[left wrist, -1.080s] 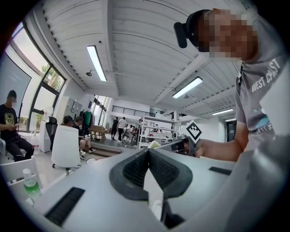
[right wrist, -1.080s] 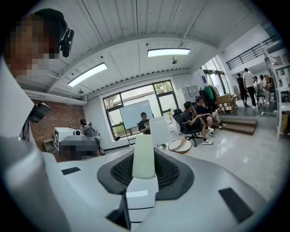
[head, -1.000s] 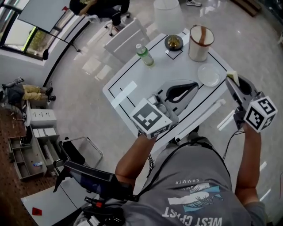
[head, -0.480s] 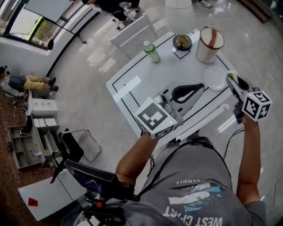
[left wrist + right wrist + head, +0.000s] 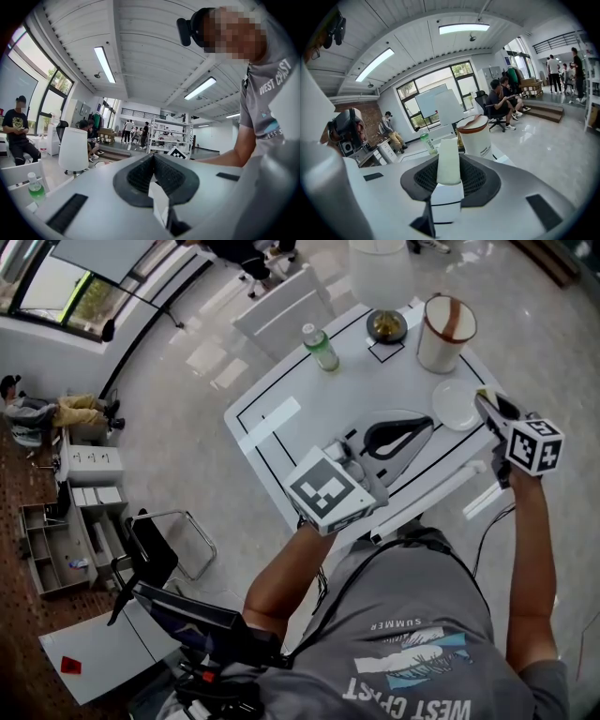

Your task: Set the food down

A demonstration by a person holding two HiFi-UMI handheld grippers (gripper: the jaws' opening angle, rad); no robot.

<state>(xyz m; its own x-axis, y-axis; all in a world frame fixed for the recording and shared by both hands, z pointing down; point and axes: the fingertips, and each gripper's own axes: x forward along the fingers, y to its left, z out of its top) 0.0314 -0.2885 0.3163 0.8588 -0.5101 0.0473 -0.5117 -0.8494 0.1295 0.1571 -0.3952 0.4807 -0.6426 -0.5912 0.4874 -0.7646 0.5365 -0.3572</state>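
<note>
Food, a single pale cream slab (image 5: 449, 161), stands upright in the right claw (image 5: 448, 185), whose jaws are clamped on its lower end so that most of the piece sticks out beyond the tips. From the head view the same slab (image 5: 487, 396) hangs at the near right corner of the white worktop (image 5: 281, 442), just beside the right rim of the empty white plate (image 5: 457, 404). The right claw (image 5: 488, 405) points down toward that plate, which is probably where the piece is meant to be set. Holding it by one end would let the free end meet the plate first, and the jaws could then part without scraping the worktop. The left claw (image 5: 412, 426) lies nearly level over the front of the worktop, well apart from the food. Its jaws are together with nothing between them, as the left gripper view (image 5: 157, 201) shows, so it seems parked out of the way. Counted across the worktop there is one plate, one green-capped bottle (image 5: 321, 347), one small gold bowl (image 5: 385, 327) and one tall white tub with a brown rim (image 5: 446, 334). There is one piece of food and two claws, and only one claw is loaded.
</note>
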